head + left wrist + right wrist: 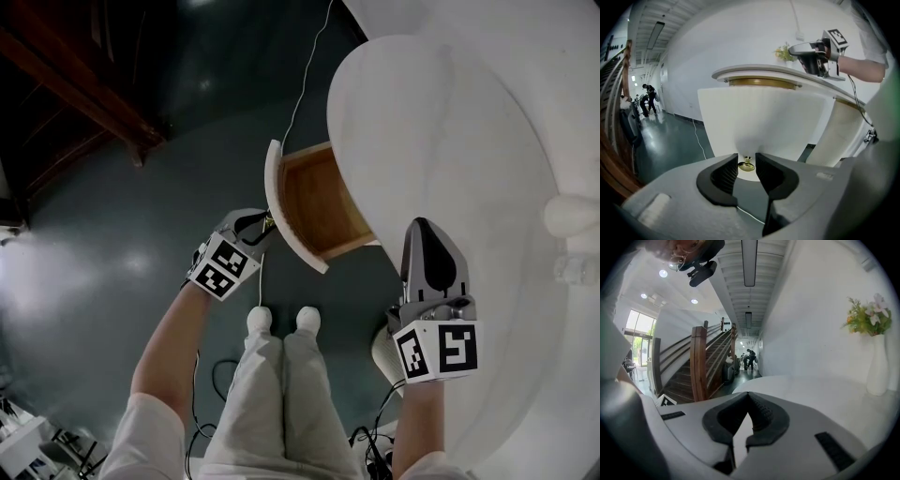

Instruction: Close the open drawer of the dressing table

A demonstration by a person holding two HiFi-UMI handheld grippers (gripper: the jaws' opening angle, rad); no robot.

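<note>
The white dressing table fills the right of the head view. Its drawer stands pulled out, wooden inside, with a curved white front. My left gripper is at that front, its jaws narrowly apart and closed round the small gold knob. My right gripper hovers over the table top, shut, nothing between its fingers. It also shows in the left gripper view as the right gripper above the top.
A white vase with flowers stands on the table top at the right. A thin cable runs across the dark floor. A wooden staircase rises to the left. The person's legs stand just before the drawer.
</note>
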